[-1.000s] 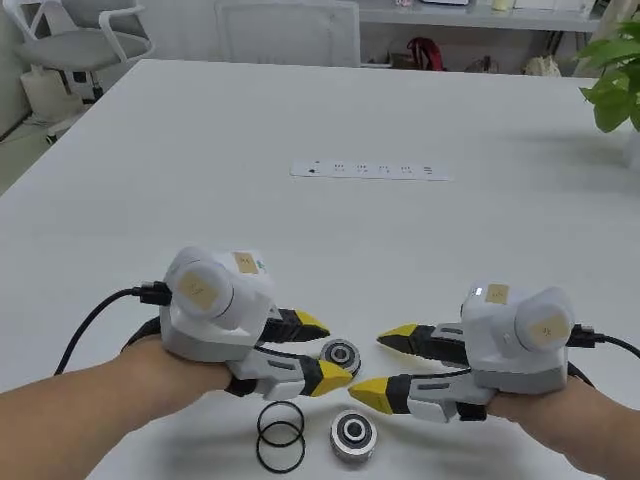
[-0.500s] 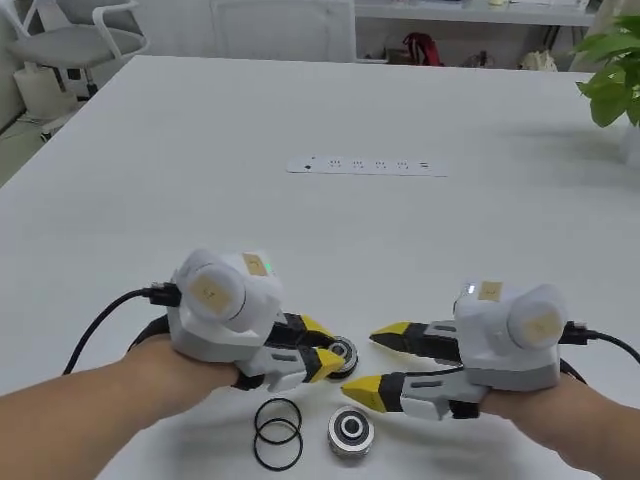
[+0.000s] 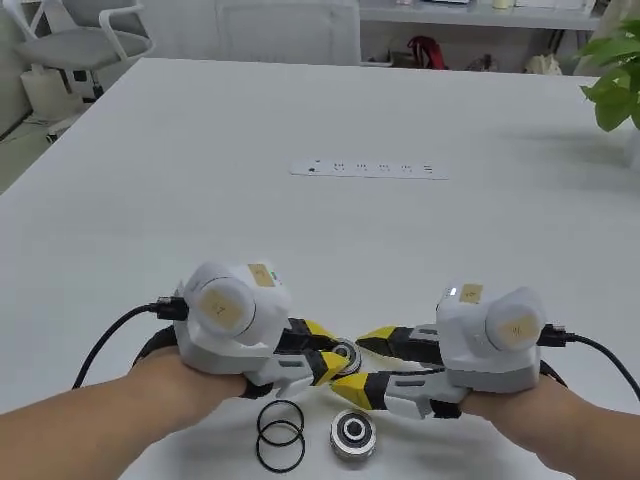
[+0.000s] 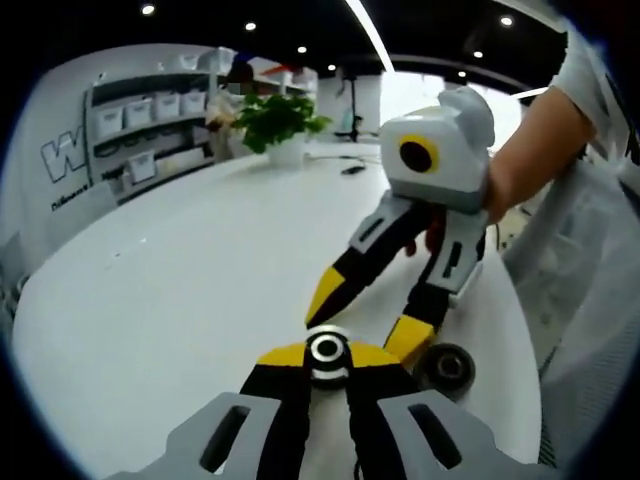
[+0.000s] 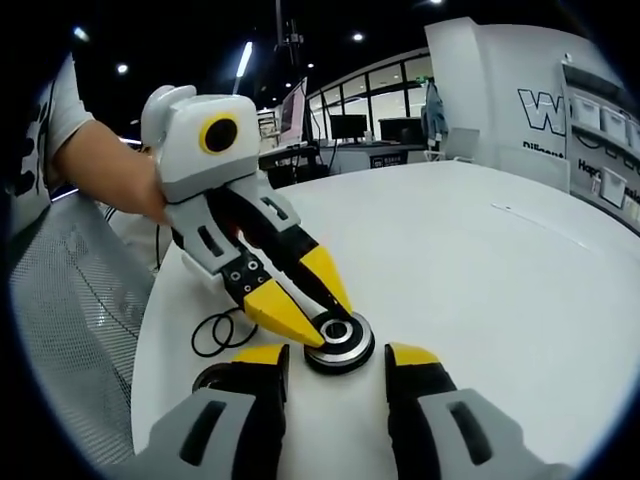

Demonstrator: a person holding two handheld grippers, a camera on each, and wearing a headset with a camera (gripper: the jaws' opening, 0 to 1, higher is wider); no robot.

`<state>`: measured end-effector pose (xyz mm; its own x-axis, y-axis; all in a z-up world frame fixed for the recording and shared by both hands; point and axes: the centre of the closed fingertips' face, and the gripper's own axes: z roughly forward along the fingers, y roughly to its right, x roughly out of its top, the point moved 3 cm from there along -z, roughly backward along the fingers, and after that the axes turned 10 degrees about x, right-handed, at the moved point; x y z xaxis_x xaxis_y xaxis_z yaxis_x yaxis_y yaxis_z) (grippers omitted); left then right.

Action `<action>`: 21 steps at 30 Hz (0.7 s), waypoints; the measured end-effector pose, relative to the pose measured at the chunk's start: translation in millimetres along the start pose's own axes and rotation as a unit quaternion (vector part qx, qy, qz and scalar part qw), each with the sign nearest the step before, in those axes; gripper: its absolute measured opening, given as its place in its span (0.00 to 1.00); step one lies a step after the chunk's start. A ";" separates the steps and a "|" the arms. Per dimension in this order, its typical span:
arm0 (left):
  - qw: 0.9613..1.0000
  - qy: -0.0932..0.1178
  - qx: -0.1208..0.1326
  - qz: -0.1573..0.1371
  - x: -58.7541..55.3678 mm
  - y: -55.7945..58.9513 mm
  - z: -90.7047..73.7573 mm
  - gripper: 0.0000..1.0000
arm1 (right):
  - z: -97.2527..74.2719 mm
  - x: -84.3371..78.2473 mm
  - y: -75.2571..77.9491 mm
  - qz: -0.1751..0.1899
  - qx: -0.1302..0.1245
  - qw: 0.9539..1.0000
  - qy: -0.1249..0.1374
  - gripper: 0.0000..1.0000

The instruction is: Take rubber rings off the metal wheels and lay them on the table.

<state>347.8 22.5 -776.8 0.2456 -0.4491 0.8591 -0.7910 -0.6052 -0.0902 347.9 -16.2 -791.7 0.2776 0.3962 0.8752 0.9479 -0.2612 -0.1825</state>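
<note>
My left gripper (image 3: pixel 330 352) is shut on a small metal wheel (image 3: pixel 346 352) low over the white table (image 3: pixel 330 240). The left gripper view has that wheel (image 4: pixel 328 349) pinched between the yellow tips. My right gripper (image 3: pixel 357 365) stands open right beside it, one jaw on each side of the wheel (image 5: pixel 340 342) without touching it. A second wheel (image 3: pixel 353 432) lies on the table nearer to me. Two black rubber rings (image 3: pixel 280 432) lie overlapped to its left.
A white power strip (image 3: pixel 368 169) lies across the middle of the table. A green plant (image 3: pixel 612 75) stands at the far right edge, and office chairs (image 3: pixel 85 40) stand beyond the far left corner. Black cables (image 3: pixel 105 335) trail from both grippers.
The left gripper's jaws have closed on the wheel. The right gripper has moved left, bringing its open jaws up around the same wheel.
</note>
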 end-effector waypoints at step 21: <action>1.000 0.000 0.017 -0.006 -1.2 1.1 -1.7 0.14 | -7.8 -3.1 -2.1 0.016 0.001 1.000 -0.001 0.20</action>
<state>345.7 23.5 -777.1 0.2547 -0.4410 0.8606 -0.7685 -0.6325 -0.0967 343.9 -23.8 -790.6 0.3078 0.3889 0.8683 0.9391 -0.2711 -0.2114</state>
